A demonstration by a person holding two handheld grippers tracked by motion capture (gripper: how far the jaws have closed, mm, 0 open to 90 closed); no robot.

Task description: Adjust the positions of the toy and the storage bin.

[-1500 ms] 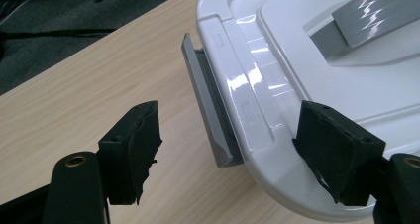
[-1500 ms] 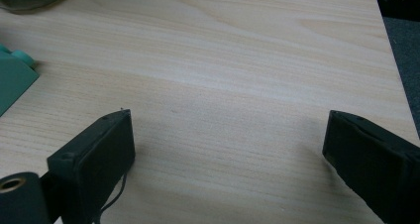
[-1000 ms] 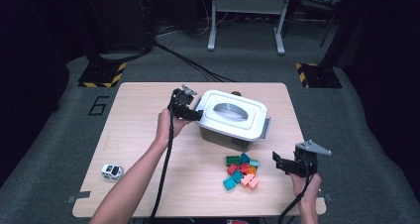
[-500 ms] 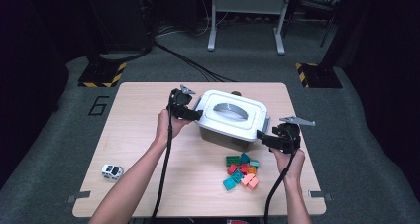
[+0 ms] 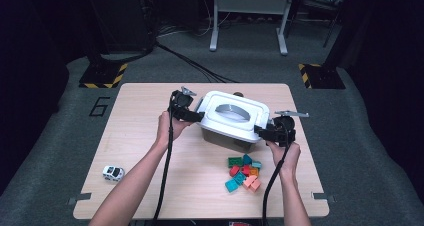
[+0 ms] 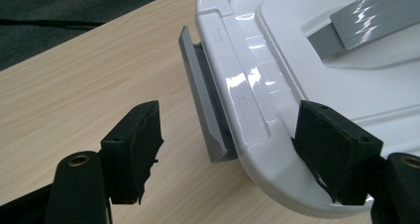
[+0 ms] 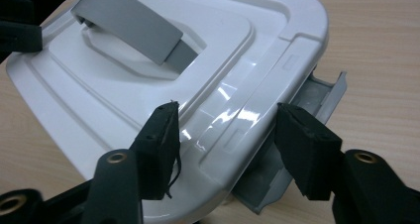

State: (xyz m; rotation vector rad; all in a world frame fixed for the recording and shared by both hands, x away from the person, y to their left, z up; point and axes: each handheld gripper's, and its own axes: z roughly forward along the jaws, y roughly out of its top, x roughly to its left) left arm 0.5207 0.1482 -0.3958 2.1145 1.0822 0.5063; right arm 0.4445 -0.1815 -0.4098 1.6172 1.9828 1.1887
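Pale wood-grain tabletop (image 5: 140,136) carries everything in the high view, standing on grey carpet with black cables trailing behind it. Near the middle of its far half sits a white plastic storage box with a grey carry handle set into its lid (image 5: 231,120), turned a little askew to the table edges. Grey latch flaps hang out from the lid's two short ends: the left gripper view shows one grey plastic latch (image 6: 204,97) swung away from the rim, and the right gripper view shows the other latch (image 7: 302,120) likewise standing off.

Two forearms come up from the near edge. At the box's left end, the left gripper (image 5: 192,116) has its jaws spread wide, one black pad over bare wood and the other against the lid's rounded corner, with the latch between them and nothing clamped. At the opposite end, the right gripper (image 5: 260,131) is also spread wide, straddling the lid's edge band; one pad lies over the white lid, the other beside the latch, and it grips nothing.

Just in front of the box, near the right hand, lies a loose heap of small red, green, teal and orange toy bricks (image 5: 243,172). Well apart, by the near left corner, stands a small white toy car (image 5: 113,172).
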